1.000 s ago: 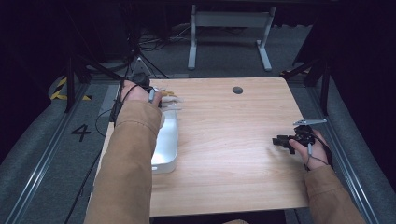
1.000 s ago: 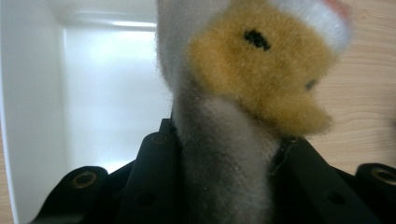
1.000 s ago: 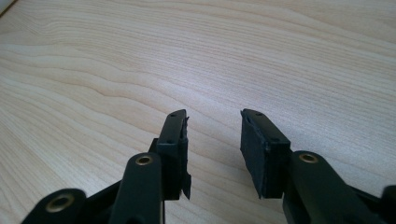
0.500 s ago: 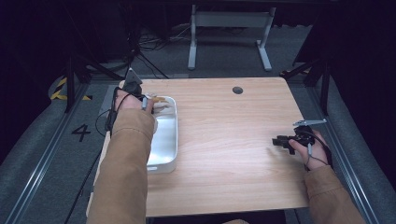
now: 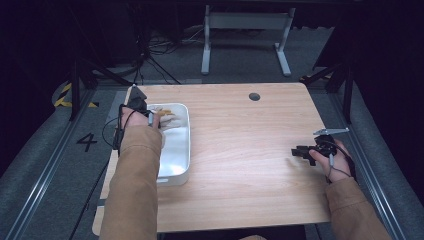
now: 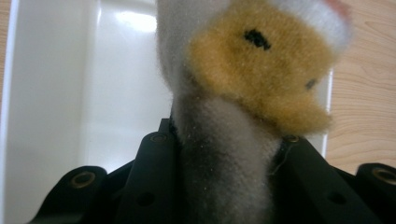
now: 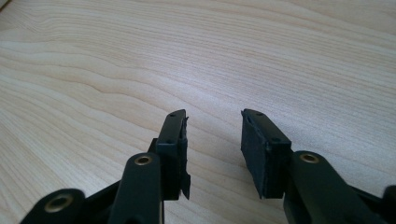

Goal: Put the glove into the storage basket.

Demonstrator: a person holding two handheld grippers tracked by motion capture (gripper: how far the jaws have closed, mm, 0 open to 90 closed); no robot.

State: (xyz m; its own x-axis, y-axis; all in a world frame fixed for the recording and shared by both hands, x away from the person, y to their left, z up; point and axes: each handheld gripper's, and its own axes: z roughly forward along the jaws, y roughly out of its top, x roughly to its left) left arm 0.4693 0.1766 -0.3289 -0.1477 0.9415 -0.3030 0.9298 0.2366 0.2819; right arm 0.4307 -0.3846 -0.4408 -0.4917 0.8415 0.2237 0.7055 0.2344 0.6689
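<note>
One toy, now over the far end of the tray

One second is enough for the left gripper [image 5: 150, 116] to travel from beyond the far rim back over the white tray [image 5: 182, 150], and it now hangs above the tray's far end. Its jaws clench the plush toy [image 6: 243, 93] by the grey body, the yellow-and-white head sticking out past the tips with the tray floor behind it. That puts the toy right where a drop would land inside, so the move looks close to done; letting go is probably what remains. The right gripper [image 5: 302, 151] has not shifted: it sits near the table's [image 5: 240, 195] right edge, jaws apart and holding nothing, low over bare wood
</note>
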